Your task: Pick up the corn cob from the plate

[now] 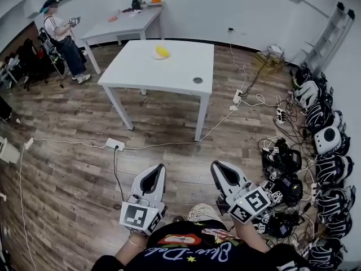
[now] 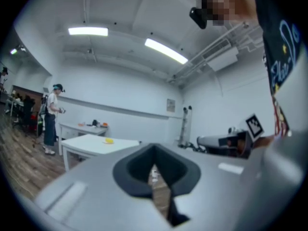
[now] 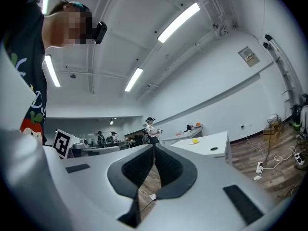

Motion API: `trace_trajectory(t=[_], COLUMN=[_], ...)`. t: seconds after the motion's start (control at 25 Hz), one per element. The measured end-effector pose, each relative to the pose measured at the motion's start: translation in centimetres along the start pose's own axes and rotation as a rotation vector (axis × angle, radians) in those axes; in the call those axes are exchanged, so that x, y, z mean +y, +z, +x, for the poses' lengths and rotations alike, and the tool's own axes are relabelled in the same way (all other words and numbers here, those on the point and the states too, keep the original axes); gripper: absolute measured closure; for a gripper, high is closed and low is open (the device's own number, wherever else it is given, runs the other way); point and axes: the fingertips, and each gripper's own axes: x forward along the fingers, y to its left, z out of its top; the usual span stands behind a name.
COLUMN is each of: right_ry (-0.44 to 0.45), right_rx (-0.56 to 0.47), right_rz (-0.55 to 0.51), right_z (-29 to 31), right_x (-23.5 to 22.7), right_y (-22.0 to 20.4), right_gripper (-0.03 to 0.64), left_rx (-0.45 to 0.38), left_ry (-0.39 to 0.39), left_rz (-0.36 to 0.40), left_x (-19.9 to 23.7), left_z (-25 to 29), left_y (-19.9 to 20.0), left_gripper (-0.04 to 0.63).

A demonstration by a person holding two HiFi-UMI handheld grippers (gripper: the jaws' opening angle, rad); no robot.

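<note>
Far left, by the wall: a standing person in dark trousers (image 1: 62,38), next to a long white rear table (image 1: 121,22) bearing a few small items (too small to name).

Left of centre, on the brown wood-plank floor (image 1: 73,174): a white power strip (image 1: 115,144), with a pale cable trailing right toward the table legs.

Bottom, left of centre: the left gripper (image 1: 159,169), grey-bodied, with a marker cube at its rear. Points level toward the room. Closed tip to tip in the left gripper view, black-lined pads (image 2: 130,170) clamping nothing; only floor visible through the hollow behind the tips.

Centre: a square white four-legged table (image 1: 141,75). Carries, toward its far edge, a small pale round plate (image 1: 159,57) with the yellow corn cob (image 1: 163,51) lying on it. Sits well apart from both grippers. Carries also a small dark round disc (image 1: 197,80) nearer the right front corner, apart from the plate.

Bottom, right of centre: the right gripper (image 1: 217,166), same build. Closed likewise, ribbed black pads (image 3: 134,170) meeting at the tips, empty.

Far right, along the wall: a row of black-and-white headsets (image 1: 327,143) among tangled cables.
</note>
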Motion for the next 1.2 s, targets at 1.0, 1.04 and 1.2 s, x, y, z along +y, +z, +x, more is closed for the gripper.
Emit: trace_trajectory(t=[1.0, 1.04, 1.2], right_ry=[0.265, 0.262, 0.253], right_rx=[0.050, 0.042, 0.046], right_rz=[0.090, 0.095, 0.049], right_z=[39.6, 41.3, 49.6], right_x=[-29.3, -29.9, -32.1], right_y=[4.1, 4.3, 4.5], right_gripper=[0.600, 0.600, 0.600], left_rx=[0.022, 0.018, -0.008], left_ry=[0.214, 0.206, 0.154], left_rz=[0.019, 0.022, 0.027], left_x=[26.0, 27.3, 33.9], left_z=[37.0, 38.3, 44.4], left_y=[0.3, 0.3, 0.5], left_gripper=[0.607, 0.607, 0.607])
